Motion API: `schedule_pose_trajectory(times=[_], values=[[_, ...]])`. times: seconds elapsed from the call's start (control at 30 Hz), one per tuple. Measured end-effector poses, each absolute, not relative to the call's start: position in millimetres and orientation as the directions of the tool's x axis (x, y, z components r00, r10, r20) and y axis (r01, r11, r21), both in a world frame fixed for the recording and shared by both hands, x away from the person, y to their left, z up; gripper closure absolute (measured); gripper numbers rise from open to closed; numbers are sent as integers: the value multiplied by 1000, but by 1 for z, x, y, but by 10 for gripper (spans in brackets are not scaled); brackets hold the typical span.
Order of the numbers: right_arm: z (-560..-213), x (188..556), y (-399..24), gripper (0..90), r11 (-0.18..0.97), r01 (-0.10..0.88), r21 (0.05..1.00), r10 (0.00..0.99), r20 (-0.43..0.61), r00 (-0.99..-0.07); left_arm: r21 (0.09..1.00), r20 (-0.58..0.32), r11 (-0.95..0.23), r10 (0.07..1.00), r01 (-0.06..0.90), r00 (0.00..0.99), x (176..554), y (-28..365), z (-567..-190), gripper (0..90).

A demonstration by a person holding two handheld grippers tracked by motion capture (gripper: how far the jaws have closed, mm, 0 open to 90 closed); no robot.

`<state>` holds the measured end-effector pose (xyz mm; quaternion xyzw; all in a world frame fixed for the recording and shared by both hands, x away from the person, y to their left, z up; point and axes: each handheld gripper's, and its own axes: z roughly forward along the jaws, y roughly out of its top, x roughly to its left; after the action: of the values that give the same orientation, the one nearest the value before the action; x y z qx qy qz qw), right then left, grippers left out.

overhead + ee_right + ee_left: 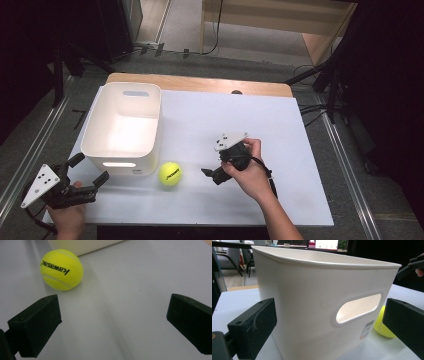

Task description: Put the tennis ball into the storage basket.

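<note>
Dark lab room, grey floor, cables along the far wall. White matte tabletop (280,130) laid over a wooden base, the wood edge showing at the back.

Status, as I read it: job looks like ball into bin, and nothing is done yet. Tennis ball (170,173) sits on the tabletop, just beside the near right corner of the white plastic bin (100,120), not inside it. Bin interior looks empty in the high view.

Right hand-held gripper (209,173) is low over the tabletop, near the ball on its right side, apart from it. Jaws spread wide, nothing between them. In the right gripper view the ball (61,269) sits ahead and off to the left of the jaw line, so it isn't lined up. Left: approach, close on ball, lift, drop in bin.

Left hand-held gripper (92,172) is at the near left corner of the tabletop, released, holding nothing, pointed at the bin's near wall (317,305). Probably on standby or set to steady the bin.

Materials:
- Ball: yellow-green felt, fuzzy, white curved seam, black printed lettering. Round, so it'll roll if nudged.
- Bin: smooth, slightly glossy moulded plastic, rounded corners, rolled rim, tapered walls, oval cut-out handle (358,307), barcode sticker low on the wall.
- Jaws: blocky black pads, matte.
</note>
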<state>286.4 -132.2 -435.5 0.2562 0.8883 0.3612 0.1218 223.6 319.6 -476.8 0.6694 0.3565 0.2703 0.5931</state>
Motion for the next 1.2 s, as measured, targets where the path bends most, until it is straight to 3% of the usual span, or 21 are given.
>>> schedule_pose_trajectory(times=[1.2], values=[[-447,296,-76,0,658,346,669,460,6,-888,987,-64,-38,797,156,601,224,320,-477,0]])
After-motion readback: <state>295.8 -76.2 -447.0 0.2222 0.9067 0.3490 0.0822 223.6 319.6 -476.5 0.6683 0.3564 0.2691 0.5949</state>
